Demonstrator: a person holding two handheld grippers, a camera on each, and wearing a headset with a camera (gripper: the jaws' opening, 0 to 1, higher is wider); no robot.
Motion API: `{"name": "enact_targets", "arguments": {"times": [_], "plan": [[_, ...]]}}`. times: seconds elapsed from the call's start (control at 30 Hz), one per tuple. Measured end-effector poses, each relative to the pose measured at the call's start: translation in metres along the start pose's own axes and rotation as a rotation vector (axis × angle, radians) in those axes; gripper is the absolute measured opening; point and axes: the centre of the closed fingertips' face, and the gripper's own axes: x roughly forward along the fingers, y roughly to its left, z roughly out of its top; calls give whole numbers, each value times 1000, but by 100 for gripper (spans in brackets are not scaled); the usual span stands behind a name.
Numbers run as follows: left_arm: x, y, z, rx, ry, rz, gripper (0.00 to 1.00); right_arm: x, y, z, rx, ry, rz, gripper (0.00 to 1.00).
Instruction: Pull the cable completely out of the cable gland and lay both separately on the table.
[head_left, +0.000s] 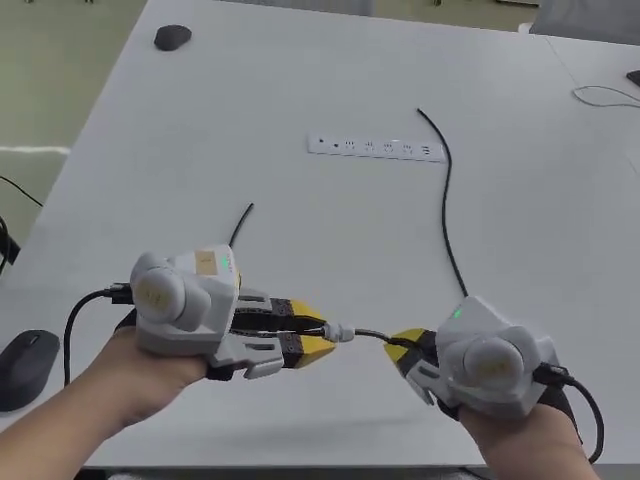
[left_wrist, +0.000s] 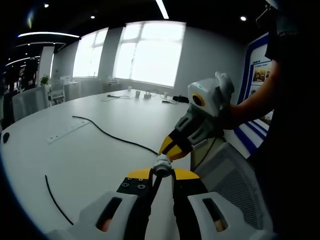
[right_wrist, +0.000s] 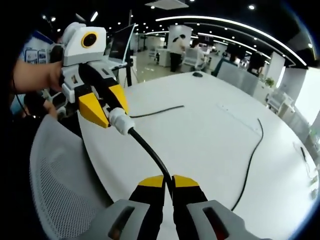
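My left tool (head_left: 318, 336) pinches the gland (head_left: 337, 332) and my right tool (head_left: 402, 346) pinches the cable (head_left: 372, 336) just beside it, above the near edge of the worktop (head_left: 300, 250). I should pull them apart straight along the cable, with both grips firm. The cable seems to trail far to the right, so several pulls are likely. The power strip (head_left: 375, 148) and a short wire (head_left: 240, 224) lie well apart.

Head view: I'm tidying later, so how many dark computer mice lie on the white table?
2: one dark oval computer mouse at the far left corner of the white table, another at its near left edge. More may lie out of frame.
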Motion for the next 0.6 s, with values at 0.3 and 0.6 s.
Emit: {"name": "enact_targets", "arguments": {"times": [0.3,0.6], "plan": [[0,2,4,8,-22,7,15,4,-20,-28,176,57,-45,0],[3,0,1,9,-15,5,15,8,-18,-43,237,96,-42,0]]}}
